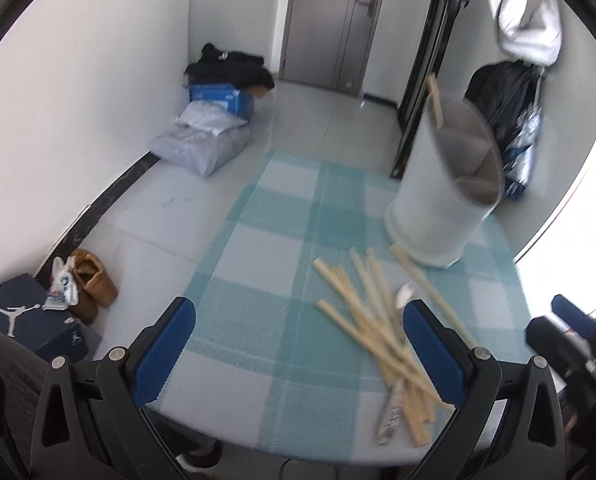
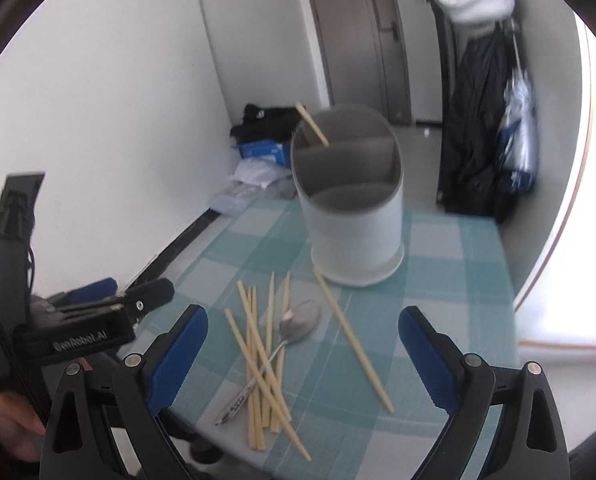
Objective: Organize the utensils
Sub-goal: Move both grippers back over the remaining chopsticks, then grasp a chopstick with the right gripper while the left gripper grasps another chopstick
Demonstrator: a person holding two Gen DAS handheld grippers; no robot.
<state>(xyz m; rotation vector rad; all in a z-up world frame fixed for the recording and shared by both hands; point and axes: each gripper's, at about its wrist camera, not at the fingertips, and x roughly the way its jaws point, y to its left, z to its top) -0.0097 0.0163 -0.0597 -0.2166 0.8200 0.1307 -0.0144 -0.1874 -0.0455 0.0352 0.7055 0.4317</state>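
Note:
A white utensil holder (image 2: 355, 216) with divided compartments stands on the checked tablecloth (image 2: 437, 300); one chopstick (image 2: 311, 123) leans in its far compartment. In front of it lies a loose pile of wooden chopsticks (image 2: 264, 356) over a metal spoon (image 2: 299, 320), and a single chopstick (image 2: 351, 334) lies apart to the right. My right gripper (image 2: 301, 354) hangs open above the pile, holding nothing. In the left wrist view the holder (image 1: 445, 196) and the blurred chopstick pile (image 1: 381, 336) sit to the right; my left gripper (image 1: 298, 350) is open over bare cloth, empty.
The table's near edge (image 1: 298, 454) runs just below both grippers. On the floor are bags and a blue box (image 1: 222, 98) by the wall, brown shoes (image 1: 92, 284) and a shoe box (image 1: 26, 320). Dark coats (image 2: 477, 140) hang at the right, by a door (image 2: 357, 40).

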